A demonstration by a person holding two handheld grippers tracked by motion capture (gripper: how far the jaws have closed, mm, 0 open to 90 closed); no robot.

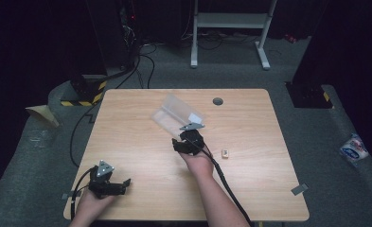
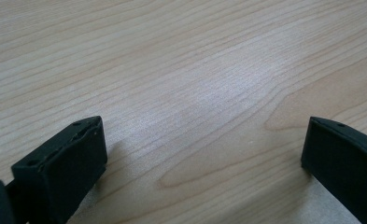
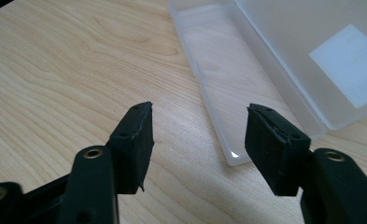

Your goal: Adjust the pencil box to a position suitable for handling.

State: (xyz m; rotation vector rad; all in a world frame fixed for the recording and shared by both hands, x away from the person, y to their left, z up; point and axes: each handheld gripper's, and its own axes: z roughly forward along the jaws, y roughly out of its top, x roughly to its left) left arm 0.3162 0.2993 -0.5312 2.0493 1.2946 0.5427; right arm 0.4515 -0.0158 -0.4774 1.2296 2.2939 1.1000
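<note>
Here the right gripper [image 3: 199,135] is hovering with its jaws spread just short of the clear plastic case [image 1: 176,115], which is lying open toward the table's [image 1: 127,137] far edge, mid-width. The left gripper [image 2: 204,154] is idling — jaws wide, holding nothing — near the near-left corner. Pushing in low is risking a shove — the light case could skid away.

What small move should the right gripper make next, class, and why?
Probably ease the right gripper forward to the near corner of the clear plastic hinged box. Its jaws stand open and empty just short of that corner, and the box lies open on the light wooden table with nothing in it. The left gripper rests open, far from the box.
</note>
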